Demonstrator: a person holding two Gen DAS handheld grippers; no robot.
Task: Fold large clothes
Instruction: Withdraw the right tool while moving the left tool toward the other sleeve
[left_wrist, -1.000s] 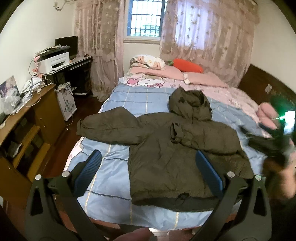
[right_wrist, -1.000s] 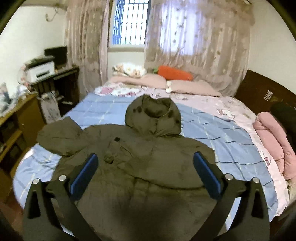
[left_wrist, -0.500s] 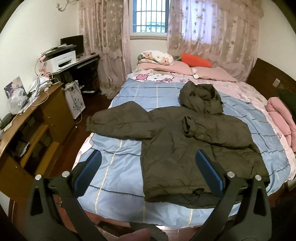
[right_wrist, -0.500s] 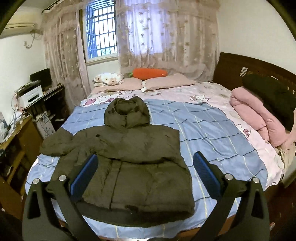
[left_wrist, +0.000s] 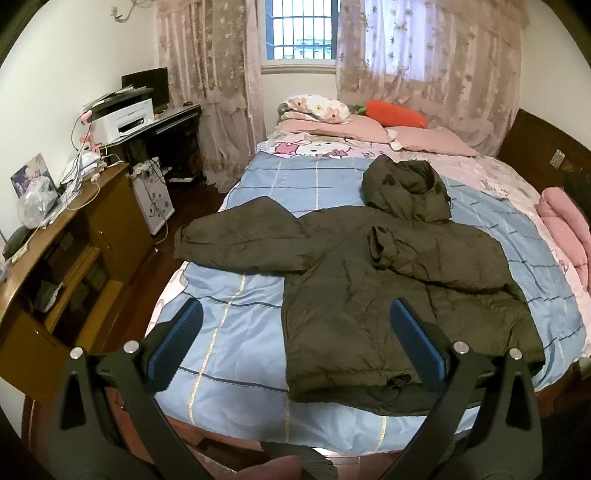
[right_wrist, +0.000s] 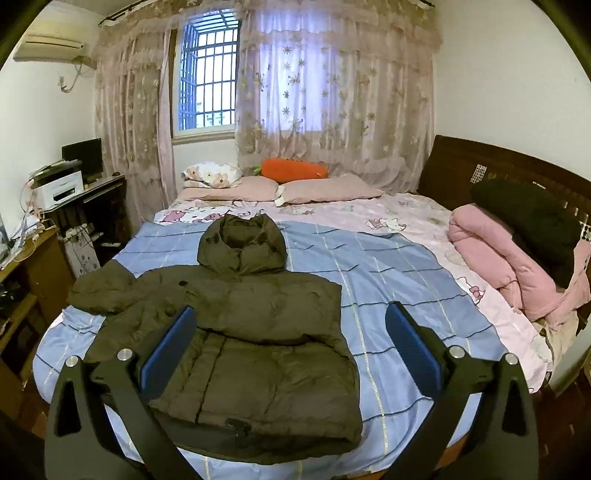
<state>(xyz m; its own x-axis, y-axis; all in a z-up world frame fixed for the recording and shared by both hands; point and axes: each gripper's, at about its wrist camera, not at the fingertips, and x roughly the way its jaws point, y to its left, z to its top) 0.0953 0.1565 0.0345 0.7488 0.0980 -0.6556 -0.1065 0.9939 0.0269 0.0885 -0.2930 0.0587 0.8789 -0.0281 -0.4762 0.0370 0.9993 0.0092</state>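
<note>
A dark olive hooded puffer jacket (left_wrist: 388, 295) lies flat on the blue checked bedspread (left_wrist: 240, 332), hood toward the pillows. Its right sleeve is folded across the chest; its left sleeve (left_wrist: 240, 240) stretches out to the left. It also shows in the right wrist view (right_wrist: 251, 332). My left gripper (left_wrist: 295, 332) is open and empty, held back above the foot of the bed. My right gripper (right_wrist: 291, 332) is open and empty, also held back above the jacket's hem.
Pink pillows (left_wrist: 369, 129) and an orange carrot cushion (right_wrist: 295, 170) lie at the head. A rolled pink quilt (right_wrist: 509, 258) with a black garment sits on the right. A wooden cabinet (left_wrist: 55, 258) and a desk with a printer (left_wrist: 122, 118) stand left.
Both grippers have pulled back and away from the jacket, and the right one has swung rightward. The jacket lies as before. The right hand has left the left wrist view.
</note>
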